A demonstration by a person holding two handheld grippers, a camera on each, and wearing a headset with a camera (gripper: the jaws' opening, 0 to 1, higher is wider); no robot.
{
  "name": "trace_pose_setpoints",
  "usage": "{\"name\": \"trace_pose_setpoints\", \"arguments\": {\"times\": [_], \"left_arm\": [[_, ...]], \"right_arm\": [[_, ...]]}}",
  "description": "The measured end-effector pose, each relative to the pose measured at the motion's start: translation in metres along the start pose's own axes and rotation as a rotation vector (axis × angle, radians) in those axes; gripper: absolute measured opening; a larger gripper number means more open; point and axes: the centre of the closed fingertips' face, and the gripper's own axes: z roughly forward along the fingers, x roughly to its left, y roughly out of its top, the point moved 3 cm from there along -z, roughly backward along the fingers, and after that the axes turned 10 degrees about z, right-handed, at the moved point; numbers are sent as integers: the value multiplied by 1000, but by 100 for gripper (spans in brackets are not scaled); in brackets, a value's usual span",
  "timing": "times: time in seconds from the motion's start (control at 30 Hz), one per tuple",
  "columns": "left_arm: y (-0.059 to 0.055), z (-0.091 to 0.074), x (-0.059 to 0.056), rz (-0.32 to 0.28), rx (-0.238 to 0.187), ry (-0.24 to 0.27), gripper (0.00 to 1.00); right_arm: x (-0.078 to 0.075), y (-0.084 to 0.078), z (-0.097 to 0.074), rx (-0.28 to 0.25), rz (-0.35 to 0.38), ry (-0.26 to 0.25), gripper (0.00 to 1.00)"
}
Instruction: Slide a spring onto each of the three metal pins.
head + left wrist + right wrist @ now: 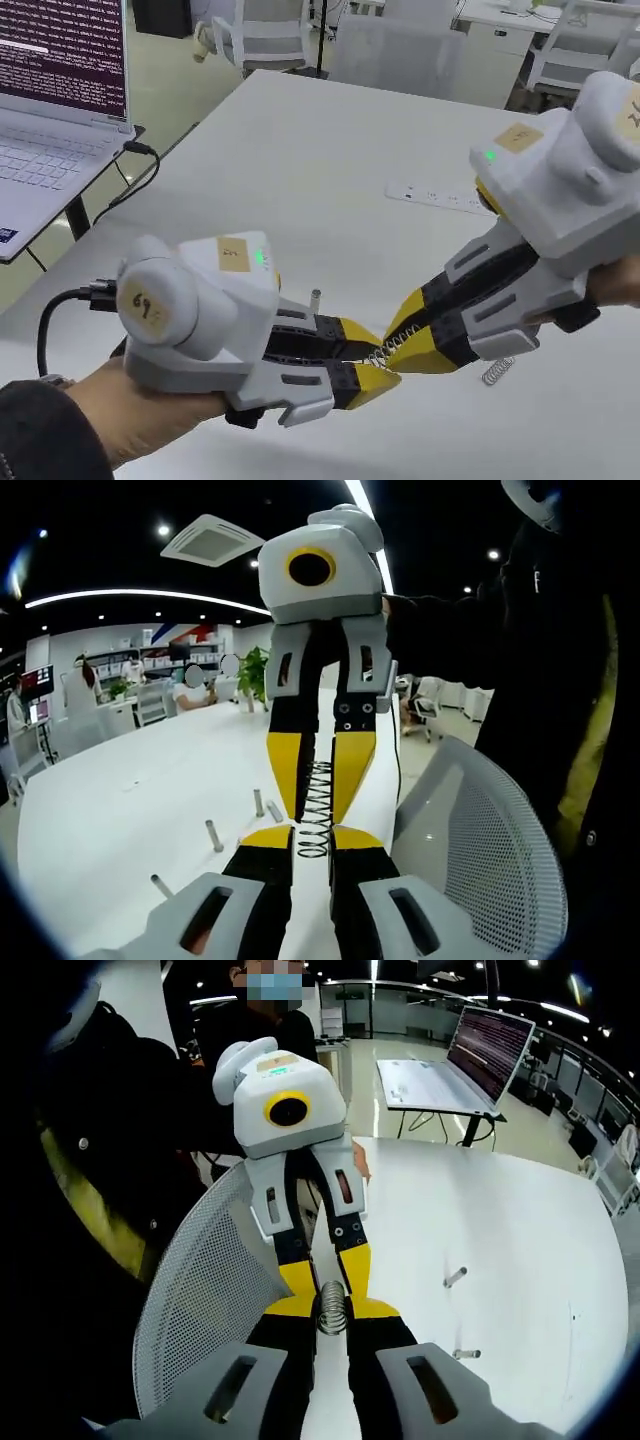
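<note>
- A coiled steel-wire spring (pixel 316 798) hangs in the air above the near part of the white tabletop (pixel 330 160), stretched between the two tools and touching nothing else.
- The left gripper (pixel 312 842), white-bodied with black jaws and yellow tips, has its jaws pressed together on one end of the spring.
- The right gripper (pixel 332 1312), of the same make, meets it tip to tip and pinches the other end, so both tongs are clamped on the one spring.
- In the head view the two tools form a shallow V, with the left one low near the tabletop's near edge and the right one angling down from the right.
- Short grey metal pins (pixel 213 835) stand bare on the tabletop, apart from one another. One of them shows just behind the left gripper in the head view.
- A second coiled spring (pixel 497 371) lies flat on the tabletop under the right gripper, toward the near right corner.
- A white power strip (pixel 440 197) lies farther back on the right.
- An open silver laptop (pixel 60 90) sits on a stand beyond the tabletop's left edge.
- A white mesh chair back (pixel 200 1300) stands by the near edge.
</note>
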Motion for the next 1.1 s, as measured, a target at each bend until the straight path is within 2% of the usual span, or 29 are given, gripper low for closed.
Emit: {"name": "trace_pose_setpoints", "arguments": {"times": [0.17,0.37,0.57,0.87,1.1], "left_arm": [[4,-7,2,-27,-25,-2,10],[1,-19,5,-45,-44,5,13],[-3,-27,9,-55,-62,17,21],[-14,-32,17,-80,-77,25,33],[-21,-36,21,-86,-94,25,38]], "right_arm": [[2,8,0,-4,-4,11,8],[3,16,5,9,-10,21,8],[3,25,13,15,-8,19,8],[-8,26,11,14,14,-14,8],[-18,26,10,27,34,-42,8]]}}
